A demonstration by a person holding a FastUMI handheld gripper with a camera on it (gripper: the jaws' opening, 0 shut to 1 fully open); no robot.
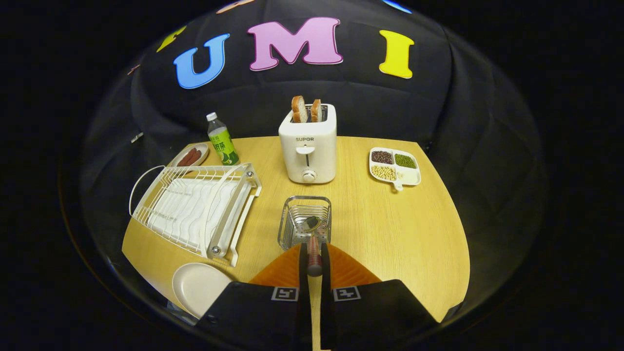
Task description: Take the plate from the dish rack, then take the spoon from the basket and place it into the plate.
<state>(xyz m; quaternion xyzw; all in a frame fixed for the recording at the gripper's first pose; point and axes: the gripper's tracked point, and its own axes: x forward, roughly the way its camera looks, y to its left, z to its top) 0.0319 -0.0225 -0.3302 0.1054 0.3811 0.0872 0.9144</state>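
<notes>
Tool: the tool (314,258) is showing at the bottom centre of the frame, its two fingers (302,263) nearly closed and pressing on either side of the spoon's handle.
Spoon: the spoon (313,243) is lying between the fingers, its reddish handle pointing back toward the camera, its metal bowl reaching over the near rim of the basket.
Basket: the small wire basket (304,222) is sitting on the worktop just ahead of the fingers, at the centre of the frame.
Plate: the round white plate (197,287) is lying flat on the worktop at the lower left, just beside the near corner of the dish rack and left of the tool.
Dish rack: the white wire dish rack (195,207) is standing at the left of the frame, tilted on a diagonal, with a ridged white tray in it.
Toaster: the white toaster (308,148) is standing beyond the basket, upper centre, with two bread slices (306,109) sticking up out of it.
Bottle: a green-labelled drink bottle (222,140) is standing upright left of the toaster, behind the rack.
Sausage dish: a small dish with sausages (190,157) is sitting just left of the bottle.
Divided dish: a white compartment dish of beans and grains (395,166) is sitting at the right, well apart from the toaster.
Worktop: the light wooden worktop (390,229) is carrying everything.
</notes>
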